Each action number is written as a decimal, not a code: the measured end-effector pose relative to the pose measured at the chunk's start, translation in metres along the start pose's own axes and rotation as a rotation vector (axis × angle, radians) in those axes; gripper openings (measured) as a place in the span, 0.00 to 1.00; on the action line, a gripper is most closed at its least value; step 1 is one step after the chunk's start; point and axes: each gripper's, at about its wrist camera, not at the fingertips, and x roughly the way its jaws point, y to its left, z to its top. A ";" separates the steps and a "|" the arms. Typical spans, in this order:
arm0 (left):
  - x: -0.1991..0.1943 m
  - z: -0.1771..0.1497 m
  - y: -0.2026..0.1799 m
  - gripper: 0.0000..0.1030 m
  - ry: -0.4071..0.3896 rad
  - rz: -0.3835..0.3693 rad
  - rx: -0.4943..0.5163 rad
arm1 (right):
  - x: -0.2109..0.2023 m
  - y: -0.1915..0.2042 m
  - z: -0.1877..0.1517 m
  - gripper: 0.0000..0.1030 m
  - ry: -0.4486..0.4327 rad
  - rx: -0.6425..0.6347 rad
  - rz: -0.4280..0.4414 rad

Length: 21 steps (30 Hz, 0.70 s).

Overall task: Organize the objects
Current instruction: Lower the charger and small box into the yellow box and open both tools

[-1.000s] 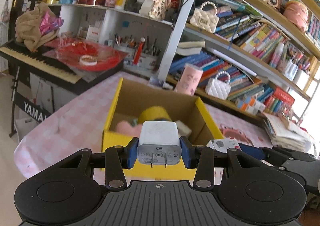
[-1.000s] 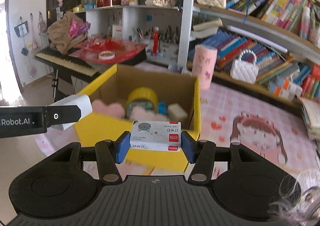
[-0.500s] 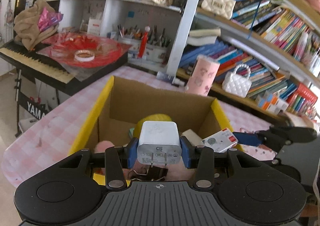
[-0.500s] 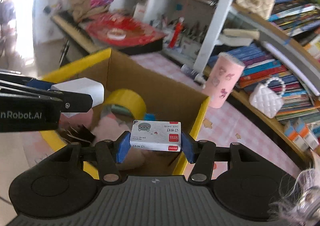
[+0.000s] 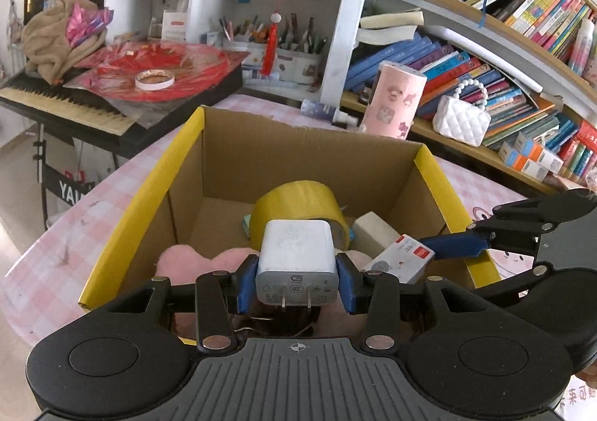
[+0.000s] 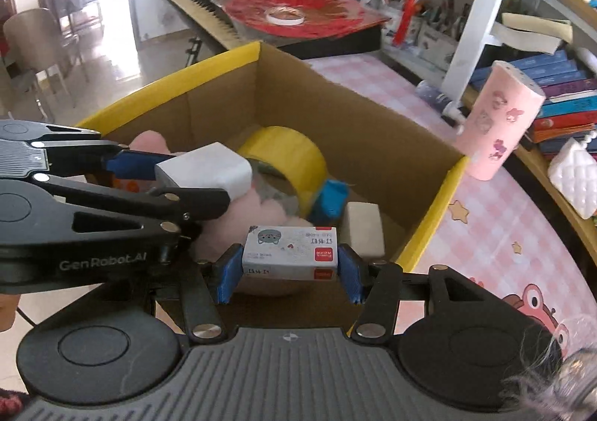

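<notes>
Nearest to me, my left gripper (image 5: 297, 281) is clamped on a white plug-in charger (image 5: 297, 262), its two prongs facing the camera, blue pads pressed to both sides. My right gripper (image 6: 289, 272) is clamped on a small white box of staples (image 6: 290, 252) with a cat print and a red corner label. Both loads hang over the open top of the cardboard box (image 5: 298, 156) with yellow-faced flaps, above its near half.

From the right wrist view, the left gripper (image 6: 179, 175) crosses in from the left with the charger (image 6: 204, 175) at its tip, just beside my staple box and a little higher. From the left wrist view, the right gripper (image 5: 421, 257) enters from the right, the staple box (image 5: 401, 262) tilted near the box's right wall.

Below them, the box floor is crowded: a pink plush item (image 5: 197, 264) at the near left, a black binder clip (image 5: 276, 320) directly under the charger, a roll of yellow tape (image 6: 283, 160) standing on edge mid-box, a blue scrap (image 6: 330, 199) against it and a beige block (image 6: 363, 232) near the right wall.

Beyond the box, on the pink checked tablecloth (image 5: 67, 245), a pink cylinder (image 5: 397, 100) stands upright near the far right corner. Further off are a keyboard piano (image 5: 71, 104) bearing red wrapping and a tape ring, then bookshelves (image 5: 522, 18) with a white quilted handbag (image 5: 462, 119).
</notes>
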 end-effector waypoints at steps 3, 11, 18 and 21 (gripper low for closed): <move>0.000 0.001 0.001 0.45 -0.006 -0.005 -0.008 | 0.001 -0.001 0.000 0.50 0.004 -0.003 0.026; -0.016 -0.004 0.001 0.57 -0.083 -0.003 -0.032 | 0.003 -0.002 -0.001 0.52 -0.012 0.014 0.050; -0.047 -0.006 -0.003 0.67 -0.185 -0.009 -0.001 | -0.016 0.010 -0.017 0.52 -0.106 0.094 -0.026; -0.062 -0.008 -0.006 0.72 -0.213 -0.027 0.011 | -0.033 0.013 -0.028 0.52 -0.147 0.171 -0.035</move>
